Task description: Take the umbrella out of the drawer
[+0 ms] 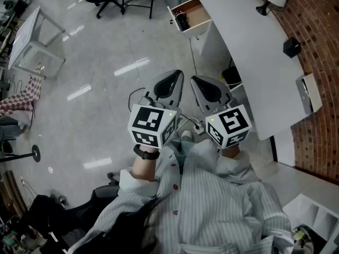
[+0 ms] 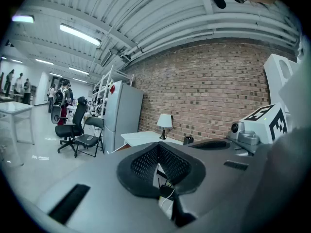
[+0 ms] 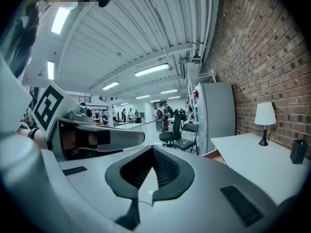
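The glossy pale-grey floor (image 1: pixel 106 62) takes up the left and middle of the scene, and it is left open between the person and the furniture, so a walk forward is judged to be what is called for first. The long white desk (image 1: pixel 249 52) is set along the red brick wall (image 1: pixel 318 36) on the right. At its far end the small wooden-lined white drawer (image 1: pixel 197 16) is already pulled out leftward into the room, so its inside is exposed from above.

The grey left gripper (image 1: pixel 175 78) and the grey right gripper (image 1: pixel 200 83) are held side by side close to the chest, near the middle, and both are pointed forward towards the far end of the desk, well apart from the drawer. This carried, tucked-in pose is judged to suit an approach rather than a reach. On both grippers the jaws are clenched tip to tip with nothing between them, as is seen in each gripper view; they would have to be parted before any grasp is made.

A small dark bundle (image 1: pixel 181 20) is seen in the drawer, against its left-hand front panel, and it is taken to be the folded umbrella. It appears to be laid along that panel, with its long axis running near to far, but it is too small for this to be settled. Which end is the handle cannot be told.
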Action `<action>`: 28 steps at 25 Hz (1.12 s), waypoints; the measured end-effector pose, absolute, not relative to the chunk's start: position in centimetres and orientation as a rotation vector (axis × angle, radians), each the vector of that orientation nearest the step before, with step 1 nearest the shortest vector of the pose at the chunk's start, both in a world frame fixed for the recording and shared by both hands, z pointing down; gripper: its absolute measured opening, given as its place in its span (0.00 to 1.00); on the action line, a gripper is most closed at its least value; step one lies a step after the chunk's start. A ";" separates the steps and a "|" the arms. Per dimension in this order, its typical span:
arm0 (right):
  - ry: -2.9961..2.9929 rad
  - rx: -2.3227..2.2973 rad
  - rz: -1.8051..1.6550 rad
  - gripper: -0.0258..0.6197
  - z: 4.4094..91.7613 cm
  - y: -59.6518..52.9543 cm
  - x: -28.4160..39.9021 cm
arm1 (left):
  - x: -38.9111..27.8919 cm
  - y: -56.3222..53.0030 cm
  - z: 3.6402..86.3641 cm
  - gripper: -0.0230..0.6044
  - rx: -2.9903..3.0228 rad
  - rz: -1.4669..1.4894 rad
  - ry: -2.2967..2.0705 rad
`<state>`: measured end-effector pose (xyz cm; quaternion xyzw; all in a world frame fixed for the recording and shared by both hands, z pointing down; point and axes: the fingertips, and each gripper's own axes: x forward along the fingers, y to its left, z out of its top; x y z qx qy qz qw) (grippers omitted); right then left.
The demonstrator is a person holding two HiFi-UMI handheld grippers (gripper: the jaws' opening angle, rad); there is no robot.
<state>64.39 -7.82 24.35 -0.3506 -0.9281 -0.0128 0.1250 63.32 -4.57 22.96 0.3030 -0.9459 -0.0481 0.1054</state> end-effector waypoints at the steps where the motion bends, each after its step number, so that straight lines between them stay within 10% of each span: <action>1: -2.704 -1.023 -0.036 0.09 24.3 -7.9 64.5 | 63.4 -4.6 22.9 0.05 0.891 -0.142 -2.790; 28: -2.648 -1.112 -0.032 0.09 26.2 -1.7 57.7 | 56.8 3.1 25.0 0.05 0.739 -0.177 -2.822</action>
